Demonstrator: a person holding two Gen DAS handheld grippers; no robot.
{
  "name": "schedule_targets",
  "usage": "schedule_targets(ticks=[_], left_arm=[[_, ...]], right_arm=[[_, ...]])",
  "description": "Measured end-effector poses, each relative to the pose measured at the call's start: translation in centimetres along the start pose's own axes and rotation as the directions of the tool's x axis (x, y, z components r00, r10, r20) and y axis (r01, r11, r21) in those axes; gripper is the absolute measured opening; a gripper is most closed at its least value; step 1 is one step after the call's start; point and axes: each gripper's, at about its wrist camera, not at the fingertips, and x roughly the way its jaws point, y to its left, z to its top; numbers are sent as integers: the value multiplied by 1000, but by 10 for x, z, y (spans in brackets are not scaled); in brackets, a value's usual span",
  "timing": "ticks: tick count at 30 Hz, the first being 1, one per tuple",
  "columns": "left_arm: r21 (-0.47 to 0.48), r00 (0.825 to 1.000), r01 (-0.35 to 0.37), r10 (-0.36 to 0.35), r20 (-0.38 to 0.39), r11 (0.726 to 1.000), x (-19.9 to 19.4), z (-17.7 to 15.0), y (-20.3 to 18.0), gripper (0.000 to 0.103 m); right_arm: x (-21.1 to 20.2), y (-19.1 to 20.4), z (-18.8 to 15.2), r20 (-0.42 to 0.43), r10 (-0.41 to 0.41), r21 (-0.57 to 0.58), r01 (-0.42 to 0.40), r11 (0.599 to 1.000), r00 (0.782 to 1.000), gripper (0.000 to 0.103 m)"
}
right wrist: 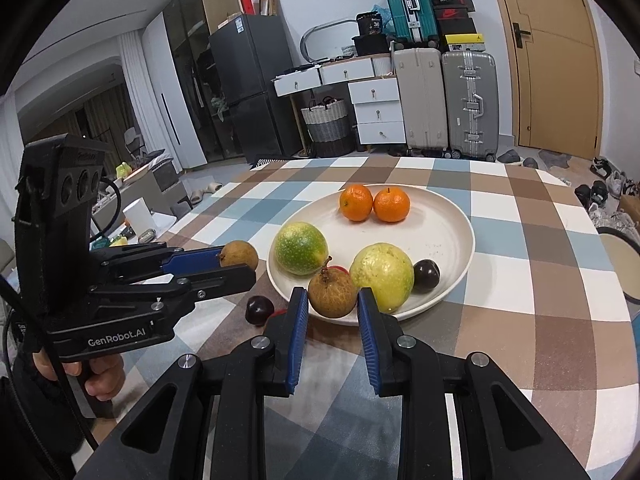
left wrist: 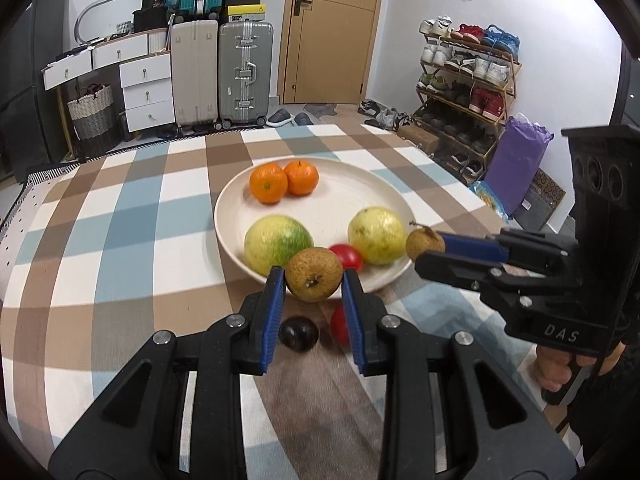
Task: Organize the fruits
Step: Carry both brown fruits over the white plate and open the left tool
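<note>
My left gripper (left wrist: 314, 280) is clamped on a brown longan (left wrist: 314, 274), held off the cloth just short of the cream plate (left wrist: 360, 178), with a dark cherry (left wrist: 299, 332) under its pads. My right gripper (right wrist: 333, 300) is likewise clenched on a second longan (right wrist: 332, 294), over the plate's near rim, beside the yellow-green fruits (right wrist: 382, 274).

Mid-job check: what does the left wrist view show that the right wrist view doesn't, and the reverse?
Left wrist only: the shoe rack and purple bag. Right wrist only: the fridge, and a dark plum in the plate. Both: the plate, two oranges, a dark fruit on the table, and left tool and right tool each shut on a brown longan.
</note>
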Motion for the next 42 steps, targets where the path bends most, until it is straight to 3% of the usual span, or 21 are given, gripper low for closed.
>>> schedule_targets(ticks=[13, 28, 42], left_arm=[[5, 999, 26, -26, 35, 1000, 12, 28, -3, 26], [-9, 999, 30, -30, 41, 1000, 30, 44, -1, 26], [8, 999, 22, -23, 32, 1000, 54, 47, -10, 26]], right_arm=[[-1, -12, 11, 26, -23, 45, 22, 999, 999, 26], [9, -25, 47, 64, -64, 43, 61, 997, 996, 26], [27, -46, 41, 52, -101, 97, 95, 991, 994, 26]])
